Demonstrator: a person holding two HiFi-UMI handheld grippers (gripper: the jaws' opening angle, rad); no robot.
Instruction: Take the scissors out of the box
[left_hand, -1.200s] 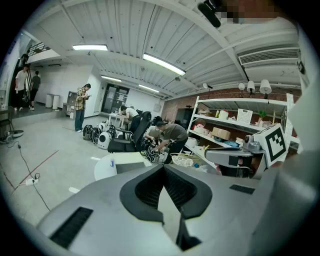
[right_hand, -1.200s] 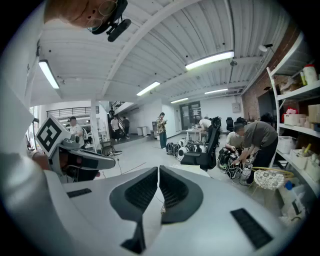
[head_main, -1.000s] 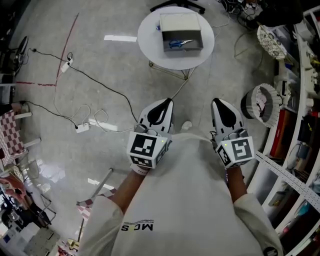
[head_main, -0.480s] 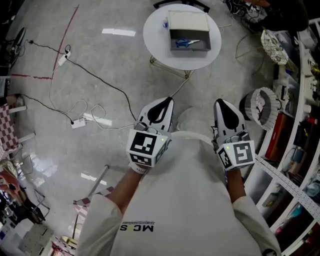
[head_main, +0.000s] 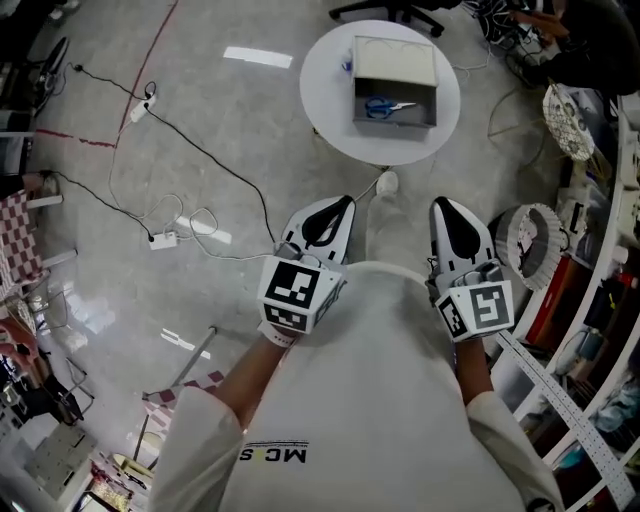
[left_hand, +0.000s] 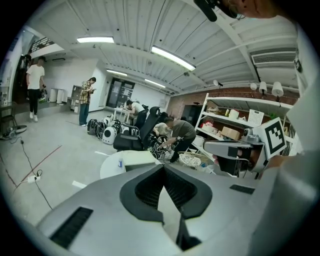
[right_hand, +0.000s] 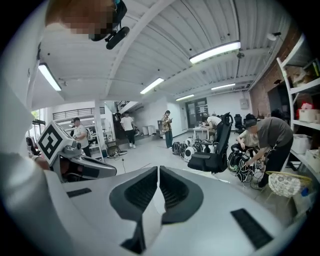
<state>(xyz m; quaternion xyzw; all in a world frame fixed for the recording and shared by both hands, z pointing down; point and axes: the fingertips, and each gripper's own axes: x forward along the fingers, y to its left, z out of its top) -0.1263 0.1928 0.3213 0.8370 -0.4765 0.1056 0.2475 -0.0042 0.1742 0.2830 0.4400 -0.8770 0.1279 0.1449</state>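
Blue-handled scissors lie inside an open grey box whose white lid is folded back. The box stands on a round white table far ahead of me. Both grippers are held close to my chest, well short of the table. My left gripper is shut with nothing in it, and my right gripper is shut and empty too. In the left gripper view the closed jaws point toward the table and box. The right gripper view shows its jaws closed.
Black cables and a white power strip trail over the grey floor at the left. Shelving and round baskets line the right side. A chair base stands behind the table. Several people are farther back in the room.
The table with the box has shifted lower and to the right in the head view, so I am closer to it. Both grippers stay shut at my chest.
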